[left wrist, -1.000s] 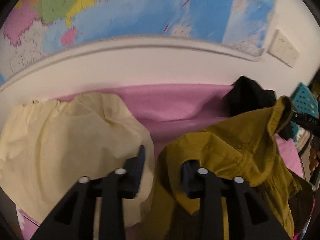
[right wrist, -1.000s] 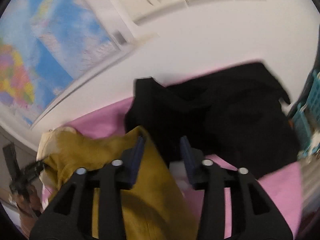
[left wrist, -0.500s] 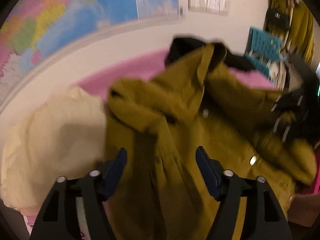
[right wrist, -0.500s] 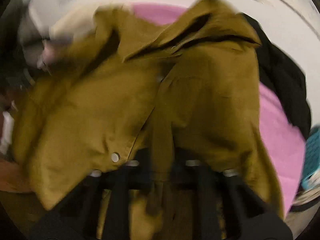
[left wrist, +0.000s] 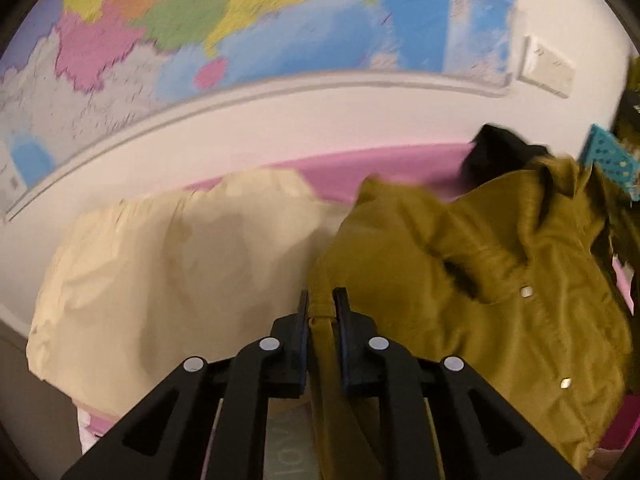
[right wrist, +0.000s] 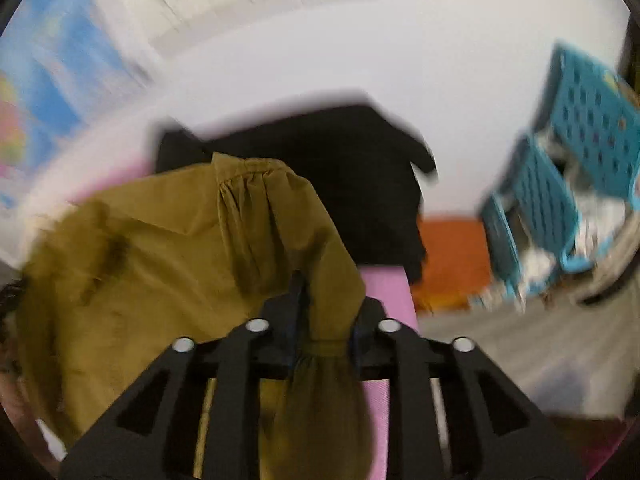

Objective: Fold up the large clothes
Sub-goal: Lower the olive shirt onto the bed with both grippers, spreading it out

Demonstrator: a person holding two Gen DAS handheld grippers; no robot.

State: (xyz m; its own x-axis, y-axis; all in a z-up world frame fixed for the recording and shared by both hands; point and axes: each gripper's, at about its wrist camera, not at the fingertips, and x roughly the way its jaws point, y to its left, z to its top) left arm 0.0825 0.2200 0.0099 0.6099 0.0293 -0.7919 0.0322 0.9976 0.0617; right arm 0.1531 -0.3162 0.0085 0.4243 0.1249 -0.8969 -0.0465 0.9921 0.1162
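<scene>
Holding the jacket point(left wrist: 480, 280) at two points is what we have now — the left gripper point(left wrist: 321, 312) has just been closing and pinches a folded edge of the olive cloth between its pads, and the right gripper point(right wrist: 326, 320) has just been opening a little, yet a gathered bunch of the same cloth sits clamped between its fingers and hangs below them. The jacket lies crumpled over the pink sheet point(left wrist: 360, 168), just right of the cream garment point(left wrist: 160, 272) and in front of the black garment point(right wrist: 340, 168); its collar points to the far right, near the blue basket point(right wrist: 580, 120).

To do this step well, we judge that both grips need to be on matching points — seam to seam or hem to hem — or the fold will come out skewed. The right hold looks bunched rather than flat, so we would retake it on a single clean edge before spreading. Then we draw the two hands apart until the cloth is taut and lay it flat on bare sheet, clear of the cream garment, so that nothing gets dragged along. Snaps and collar should face up — easier to check the halves.
</scene>
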